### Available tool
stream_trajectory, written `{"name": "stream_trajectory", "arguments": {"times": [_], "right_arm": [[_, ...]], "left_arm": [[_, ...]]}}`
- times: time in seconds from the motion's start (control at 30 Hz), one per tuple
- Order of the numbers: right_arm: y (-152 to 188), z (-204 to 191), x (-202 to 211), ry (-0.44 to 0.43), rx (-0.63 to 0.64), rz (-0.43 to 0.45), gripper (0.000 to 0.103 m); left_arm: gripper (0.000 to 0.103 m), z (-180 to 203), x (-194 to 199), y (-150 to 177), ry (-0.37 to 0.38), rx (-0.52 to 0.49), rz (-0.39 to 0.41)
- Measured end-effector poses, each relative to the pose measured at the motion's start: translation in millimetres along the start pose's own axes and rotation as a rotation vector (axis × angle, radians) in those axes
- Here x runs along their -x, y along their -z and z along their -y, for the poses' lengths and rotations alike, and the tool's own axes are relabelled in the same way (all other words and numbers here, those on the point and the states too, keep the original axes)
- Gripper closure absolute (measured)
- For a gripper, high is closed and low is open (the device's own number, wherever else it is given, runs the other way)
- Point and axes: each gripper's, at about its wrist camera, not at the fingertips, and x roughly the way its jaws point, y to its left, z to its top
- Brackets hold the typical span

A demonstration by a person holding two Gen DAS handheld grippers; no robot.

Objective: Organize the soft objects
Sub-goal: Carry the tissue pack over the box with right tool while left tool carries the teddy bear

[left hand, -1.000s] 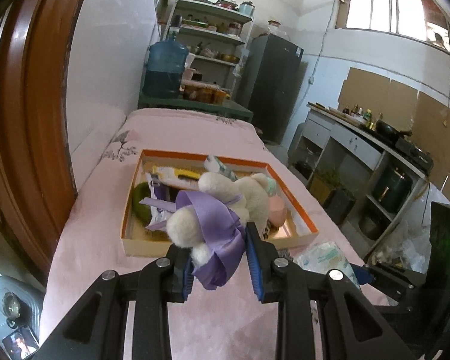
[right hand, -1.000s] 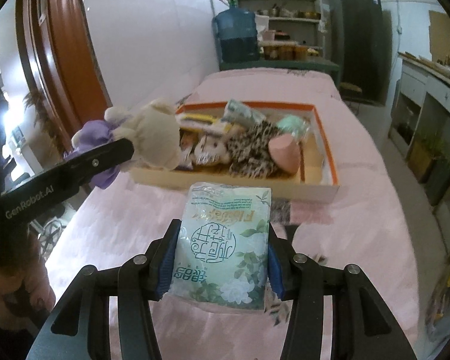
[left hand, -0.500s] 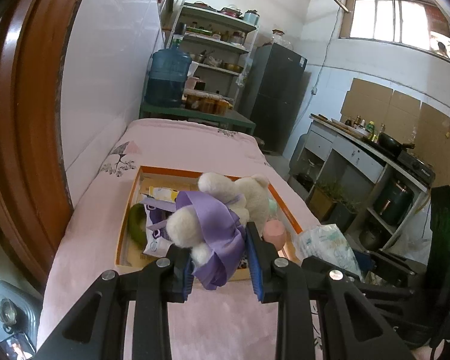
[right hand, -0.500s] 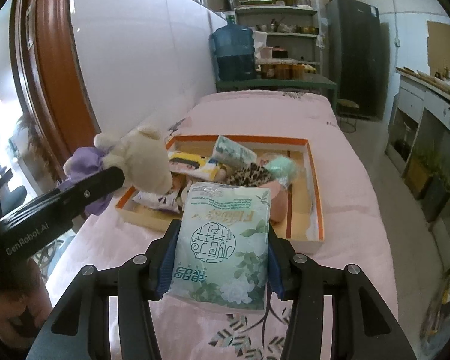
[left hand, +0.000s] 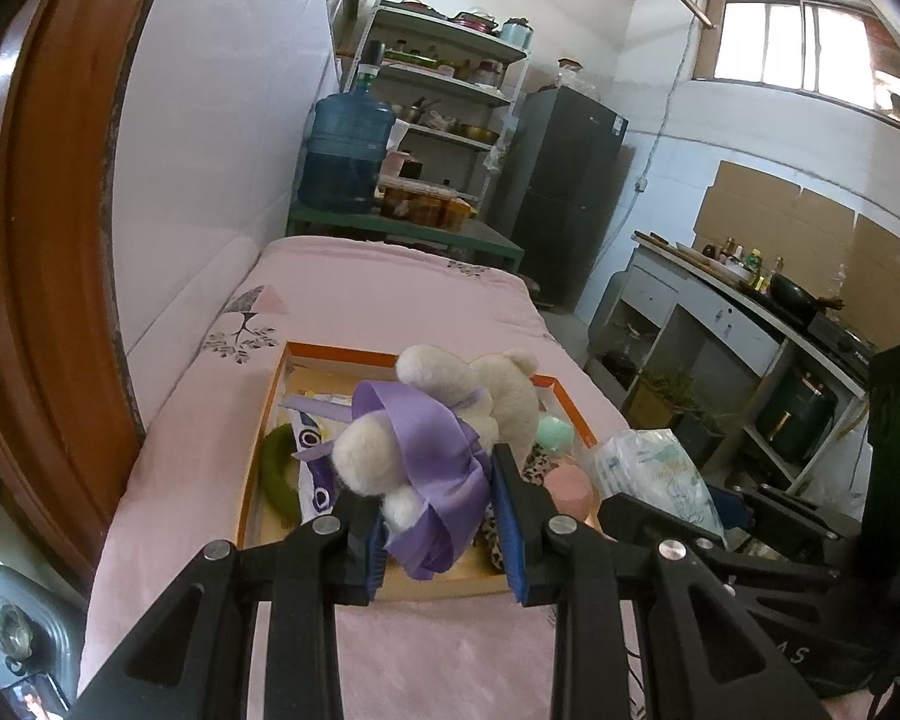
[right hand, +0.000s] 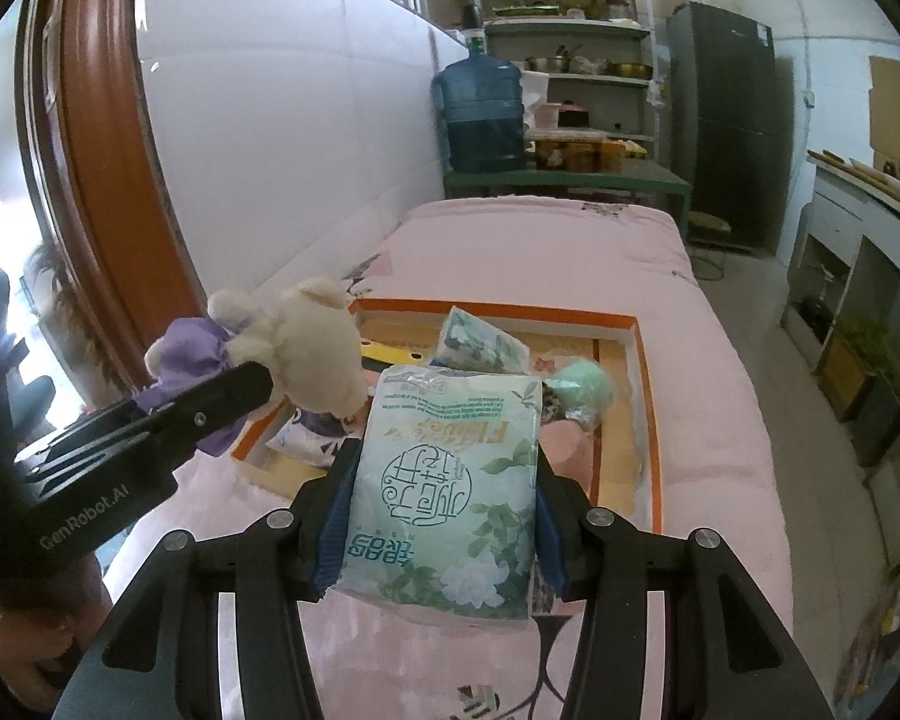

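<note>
My left gripper (left hand: 441, 531) is shut on a white plush bear (left hand: 450, 432) in a purple dress, pads pressing the skirt, held in the air before the orange-rimmed box (left hand: 258, 438). The bear (right hand: 306, 354) and that left gripper also show at the left of the right wrist view. My right gripper (right hand: 438, 516) is shut on a pale green tissue pack (right hand: 450, 480) with a flower print, lifted above the pink bedspread (right hand: 708, 396); the pack (left hand: 660, 474) appears at the right in the left wrist view. The box (right hand: 642, 372) holds several soft items.
Inside the box lie a green ring (left hand: 276, 474), a mint ball (right hand: 582, 390), a pink round piece (left hand: 567, 489), another tissue pack (right hand: 480, 345) and a leopard cloth. A white wall and brown door frame (left hand: 42, 300) run on the left; counter (left hand: 750, 312) on the right.
Both grippers have drawn back and risen from the box with their loads, so the box looks smaller and farther. Grips unchanged.
</note>
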Motion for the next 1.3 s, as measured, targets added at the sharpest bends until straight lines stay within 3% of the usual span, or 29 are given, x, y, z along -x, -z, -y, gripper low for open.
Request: {"name": "stream_trajectory", "arguments": {"times": [0.87,1.3], "right_arm": [[-37.9,25.1,-56.3,0.0,-0.019,-0.037,0.051],[-49.0,31.7,-106.5,0.001,-0.027,-0.089,0.051]], "left_arm": [[0.073,-29.0,-54.1,-41.1,-0.079,0.028,-0.019],[0.073,-31.4,-104.3,-55.5,-0.105,-0.001,-0.088]]}}
